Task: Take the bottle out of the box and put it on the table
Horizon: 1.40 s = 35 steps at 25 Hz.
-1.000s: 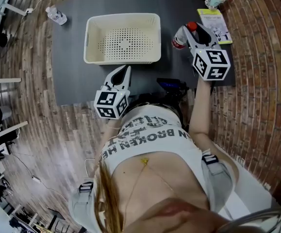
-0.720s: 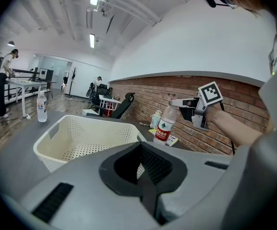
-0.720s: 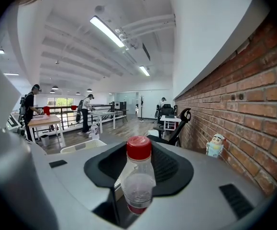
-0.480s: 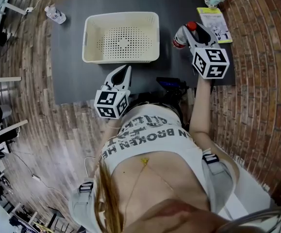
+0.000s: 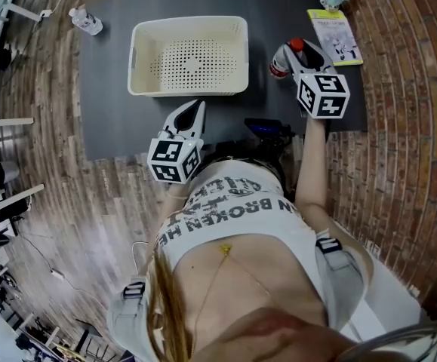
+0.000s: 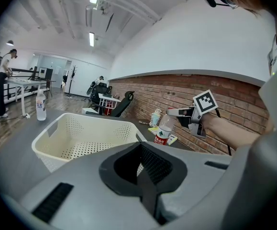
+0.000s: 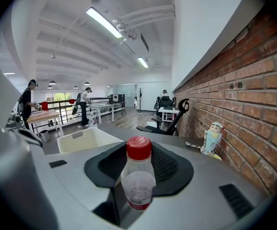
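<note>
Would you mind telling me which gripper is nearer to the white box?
Left. The left gripper sits just short of the near rim of the box; the right gripper is farther off, past its right side, holding the bottle.

Clear plastic bottle (image 7: 138, 181), matt plastic box (image 5: 188, 89)

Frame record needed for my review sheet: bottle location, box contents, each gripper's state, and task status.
bottle: out of the box, roughly upright, right of it above the table; whether its base touches cannot be told
box: empty, on the table
right gripper: closed on the bottle
left gripper: closed, empty, by the box's near side
task status: bottle removed, not yet released
</note>
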Motion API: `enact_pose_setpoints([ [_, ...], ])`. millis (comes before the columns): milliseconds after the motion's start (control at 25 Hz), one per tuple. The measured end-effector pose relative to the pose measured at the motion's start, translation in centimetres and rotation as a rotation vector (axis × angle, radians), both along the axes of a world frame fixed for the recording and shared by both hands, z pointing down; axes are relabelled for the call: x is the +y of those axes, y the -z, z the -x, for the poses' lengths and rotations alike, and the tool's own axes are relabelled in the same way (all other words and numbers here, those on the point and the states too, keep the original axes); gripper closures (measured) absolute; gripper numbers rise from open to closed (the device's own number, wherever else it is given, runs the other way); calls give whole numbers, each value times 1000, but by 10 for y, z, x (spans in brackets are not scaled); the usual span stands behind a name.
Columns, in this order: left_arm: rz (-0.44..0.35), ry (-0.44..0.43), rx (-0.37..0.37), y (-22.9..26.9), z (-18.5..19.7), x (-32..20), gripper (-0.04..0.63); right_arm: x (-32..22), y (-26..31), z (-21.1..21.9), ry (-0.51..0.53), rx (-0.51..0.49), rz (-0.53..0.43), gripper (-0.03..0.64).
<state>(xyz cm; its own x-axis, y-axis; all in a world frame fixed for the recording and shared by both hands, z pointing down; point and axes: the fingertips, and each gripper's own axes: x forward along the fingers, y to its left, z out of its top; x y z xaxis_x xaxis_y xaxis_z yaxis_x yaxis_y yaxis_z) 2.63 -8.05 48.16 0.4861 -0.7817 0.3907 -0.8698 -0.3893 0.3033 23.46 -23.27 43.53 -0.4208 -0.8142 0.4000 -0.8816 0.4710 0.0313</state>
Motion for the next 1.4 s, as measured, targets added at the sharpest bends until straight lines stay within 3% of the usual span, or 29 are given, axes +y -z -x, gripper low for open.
enact_pose_setpoints([
  [720,17,2,-4,-5,0,1,591,3,-69,-12,-23,52,136,463],
  [1400,21,-9,1,-7,-6,-4,591,8,-72,-14,-29,36,84,463],
])
